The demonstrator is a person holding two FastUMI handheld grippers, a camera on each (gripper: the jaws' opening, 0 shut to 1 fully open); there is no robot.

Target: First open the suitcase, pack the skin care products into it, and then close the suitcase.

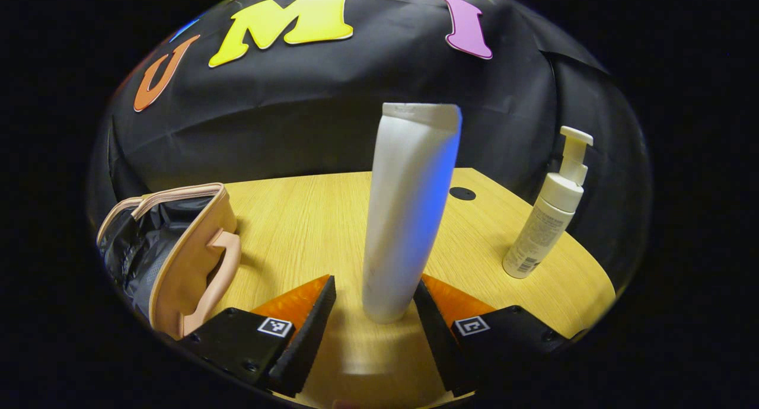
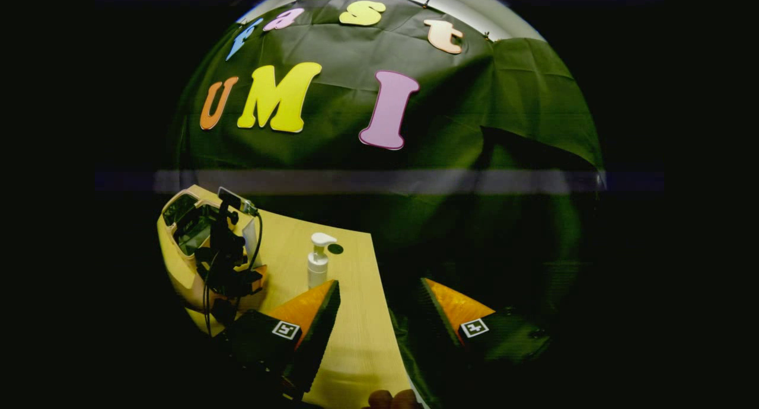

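The light wooden table (image 1: pixel 308 225) carries three things — open beige suitcase (image 1: pixel 190 261) left, upright white tube (image 1: pixel 409 213) centre, white pump bottle (image 1: pixel 548 213) right.

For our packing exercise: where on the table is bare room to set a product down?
Free: wooden tabletop between the open peach case and the upright white tube; also between tube and white pump bottle. Crowded: around the left gripper, whose fingers flank the tube.

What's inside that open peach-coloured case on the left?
In the left gripper view, the case stands open beside the white tube. Its inside shows dark, shiny lining and a mesh-like pocket. No product is visible in it, though the near wall hides the bottom.
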